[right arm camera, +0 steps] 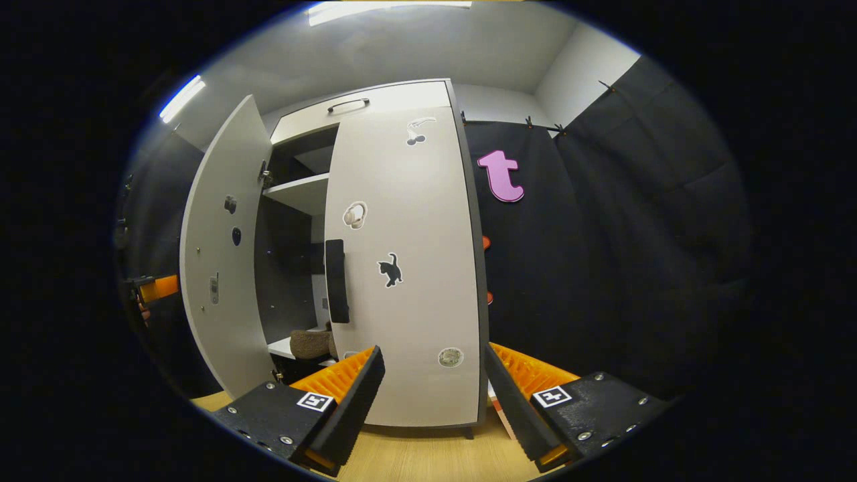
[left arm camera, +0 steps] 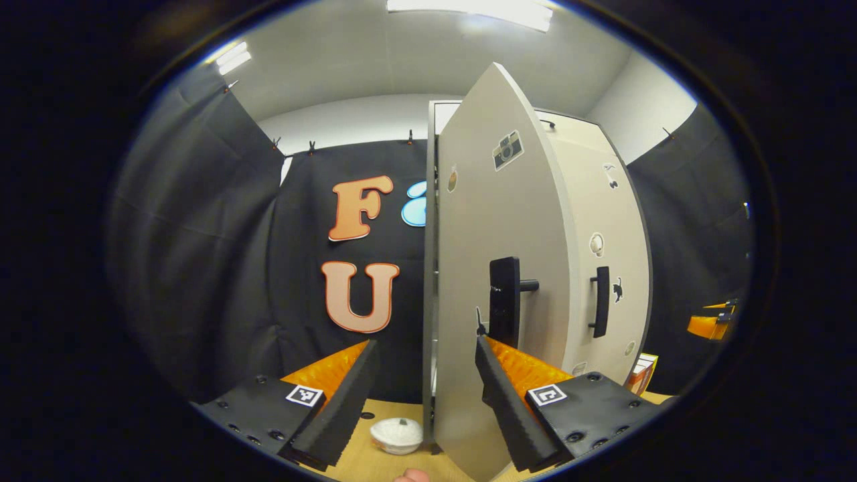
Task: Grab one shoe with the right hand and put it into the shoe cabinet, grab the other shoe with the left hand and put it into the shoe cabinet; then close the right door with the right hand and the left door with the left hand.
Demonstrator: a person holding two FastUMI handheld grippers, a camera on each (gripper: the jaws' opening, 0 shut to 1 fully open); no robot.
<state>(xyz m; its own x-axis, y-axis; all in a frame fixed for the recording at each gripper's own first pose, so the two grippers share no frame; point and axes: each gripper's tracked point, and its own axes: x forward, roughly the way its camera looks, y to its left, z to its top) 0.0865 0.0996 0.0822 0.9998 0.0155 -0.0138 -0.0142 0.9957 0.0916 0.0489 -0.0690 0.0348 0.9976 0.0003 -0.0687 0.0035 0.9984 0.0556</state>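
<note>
As the right gripper view reveals, shoe [right arm camera: 309, 343] behind left door [right arm camera: 221, 268].

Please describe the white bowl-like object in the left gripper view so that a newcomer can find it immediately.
Start at the tall pale shoe cabinet and follow its open left door down to the wooden floor. Beside the door's bottom edge lies a small round white object, the one low, domed white item there.
</note>
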